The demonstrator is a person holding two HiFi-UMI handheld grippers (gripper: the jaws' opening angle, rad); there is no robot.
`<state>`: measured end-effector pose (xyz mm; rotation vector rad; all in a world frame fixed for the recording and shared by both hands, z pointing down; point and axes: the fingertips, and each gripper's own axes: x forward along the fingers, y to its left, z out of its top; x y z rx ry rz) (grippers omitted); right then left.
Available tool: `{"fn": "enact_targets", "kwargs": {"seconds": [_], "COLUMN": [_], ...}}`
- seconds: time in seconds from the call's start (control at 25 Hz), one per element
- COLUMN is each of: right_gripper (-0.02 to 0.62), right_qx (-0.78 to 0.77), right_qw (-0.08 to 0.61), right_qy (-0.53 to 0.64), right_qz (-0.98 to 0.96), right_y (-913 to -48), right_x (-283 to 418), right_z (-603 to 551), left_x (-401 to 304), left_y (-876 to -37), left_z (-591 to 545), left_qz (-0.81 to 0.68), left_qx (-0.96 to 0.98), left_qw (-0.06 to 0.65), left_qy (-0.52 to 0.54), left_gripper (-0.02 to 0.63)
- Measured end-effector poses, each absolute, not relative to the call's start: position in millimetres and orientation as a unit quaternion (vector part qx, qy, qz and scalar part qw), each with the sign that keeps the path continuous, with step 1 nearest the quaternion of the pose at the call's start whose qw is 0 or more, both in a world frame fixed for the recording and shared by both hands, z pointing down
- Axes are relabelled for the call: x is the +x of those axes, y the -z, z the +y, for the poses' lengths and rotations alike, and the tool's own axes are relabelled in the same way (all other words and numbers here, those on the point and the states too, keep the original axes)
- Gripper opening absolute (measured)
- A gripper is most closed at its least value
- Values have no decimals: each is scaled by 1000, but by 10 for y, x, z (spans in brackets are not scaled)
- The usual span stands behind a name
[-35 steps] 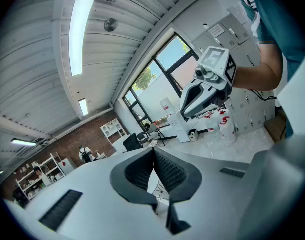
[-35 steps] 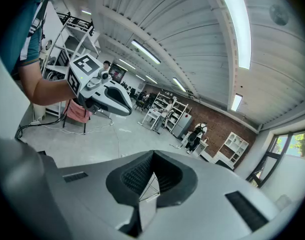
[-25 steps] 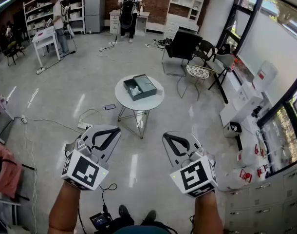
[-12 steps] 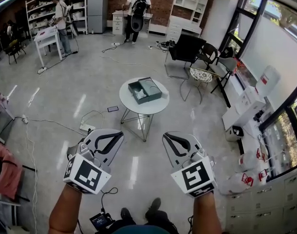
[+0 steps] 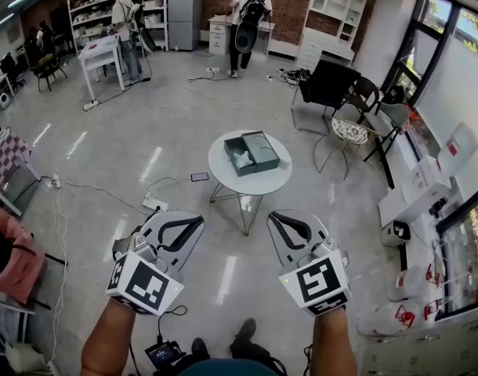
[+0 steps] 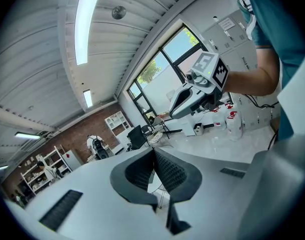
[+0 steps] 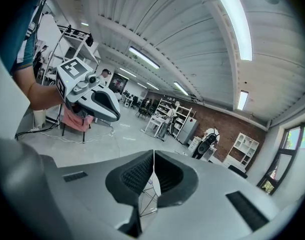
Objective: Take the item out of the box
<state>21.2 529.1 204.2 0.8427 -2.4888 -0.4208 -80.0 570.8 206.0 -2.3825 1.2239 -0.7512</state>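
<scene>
An open dark green box [image 5: 252, 152] lies on a small round white table [image 5: 223, 171] a few steps ahead of me. Its left half holds a white crumpled item [image 5: 241, 160]. Both grippers hang low in front of me, well short of the table and above bare floor. My left gripper [image 5: 197, 222] is shut with nothing in it; in its own view the ribbed pads meet [image 6: 153, 153]. My right gripper [image 5: 273, 218] is shut and empty too, its pads touching [image 7: 153, 158]. Each gripper view shows the other gripper [image 6: 195, 91] [image 7: 90, 96] off to the side.
A phone [image 5: 200, 176] and a power strip with cables [image 5: 154, 204] lie on the floor left of the table. A black chair [image 5: 327, 84] and a wire chair [image 5: 349, 130] stand to its right. People [image 5: 251, 10] stand at the far wall. White cabinets [image 5: 415, 198] line the right side.
The table with the box sits lower and a little further right in the head view, so I have come nearer. Both grippers have kept their place and stayed shut.
</scene>
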Motion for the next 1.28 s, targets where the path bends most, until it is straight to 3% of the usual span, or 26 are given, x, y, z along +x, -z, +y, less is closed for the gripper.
{"fn": "enact_targets", "kwargs": {"seconds": [0.88, 1.28], "right_gripper": [39, 38], "right_qx": [275, 330], "right_qw": [220, 252], "right_qy": [157, 144], "right_qz": [-923, -898], "right_y": [-2196, -2206], "right_x": [1454, 1512], "right_z": [3452, 2843], "left_x": [445, 437], "left_y": [-2241, -2188], "left_z": [3921, 3071], "left_qz": [462, 403], "left_qx": [-823, -859], "left_qw": [161, 173], "left_qy": [288, 266], "left_gripper": [19, 19]}}
